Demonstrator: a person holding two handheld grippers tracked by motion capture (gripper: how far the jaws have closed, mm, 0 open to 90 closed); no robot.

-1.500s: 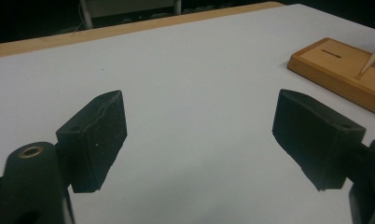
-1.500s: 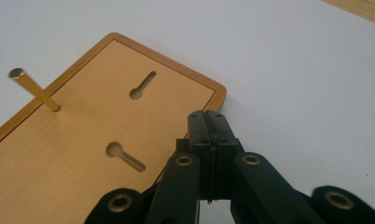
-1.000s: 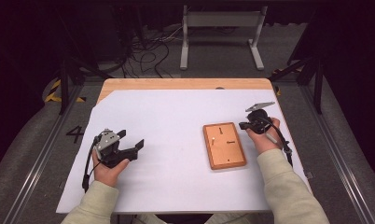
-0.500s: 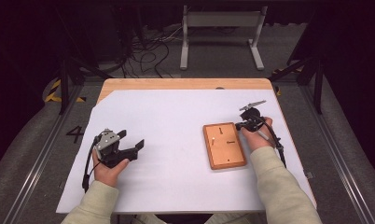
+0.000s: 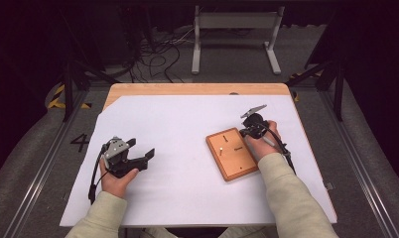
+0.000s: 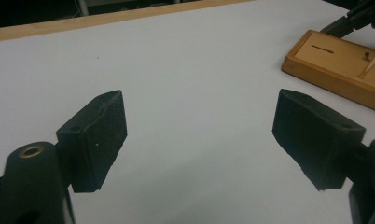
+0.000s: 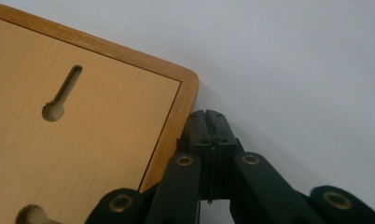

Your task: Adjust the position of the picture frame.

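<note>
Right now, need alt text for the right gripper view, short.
The right gripper, its two black jaws pressed shut with nothing between them, points at the rim of a wooden board near one rounded corner. The board has a keyhole-shaped slot cut in it and lies on a white table cover.

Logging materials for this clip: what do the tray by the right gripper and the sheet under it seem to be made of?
The tray looks like wood: light grain, a darker raised rim, smooth satin finish, slots cut into its face. The sheet looks like matte white paper or thin plastic; it lies flat on the wooden table.
</note>
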